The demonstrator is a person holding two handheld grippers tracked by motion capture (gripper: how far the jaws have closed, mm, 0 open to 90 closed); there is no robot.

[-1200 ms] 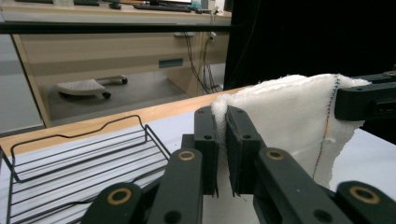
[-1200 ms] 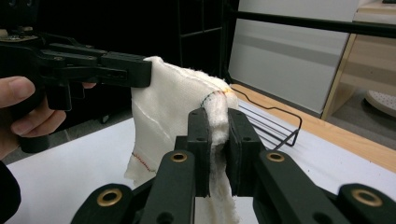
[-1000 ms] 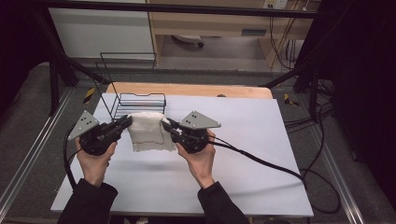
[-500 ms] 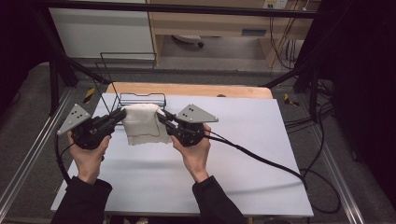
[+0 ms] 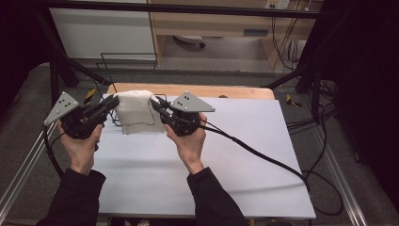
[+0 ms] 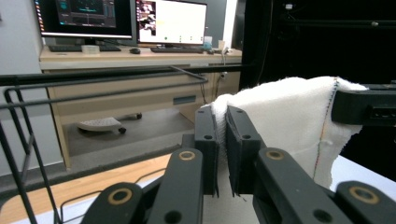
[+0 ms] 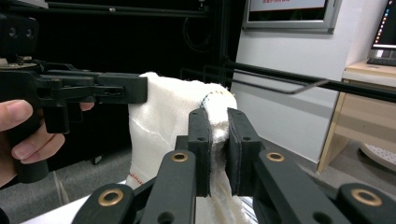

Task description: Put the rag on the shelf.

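A folded white cloth (image 5: 135, 112) hangs in the air between both grippers, above the far left part of the white table (image 5: 211, 160). My left gripper (image 5: 113, 101) is shut on the cloth's left top edge; in the left gripper view the cloth (image 6: 289, 121) is pinched between the jaws of that gripper (image 6: 222, 140). My right gripper (image 5: 155, 104) is shut on the right top edge, and the right gripper view has the cloth (image 7: 168, 121) clamped between the jaws of my right gripper (image 7: 218, 140). The cloth's lower edge hangs just above the table.
A black wire rack (image 5: 127, 63) stands right behind the cloth at the table's far left edge. A wooden board (image 5: 221, 92) runs along the far edge. The right gripper's cable (image 5: 263, 157) trails across the table to the right. A desk with monitors (image 6: 121, 21) lies beyond.
Both grippers have lifted the cloth off the table and carried it away from the person, toward the wire rack. The cloth now hangs stretched between them.
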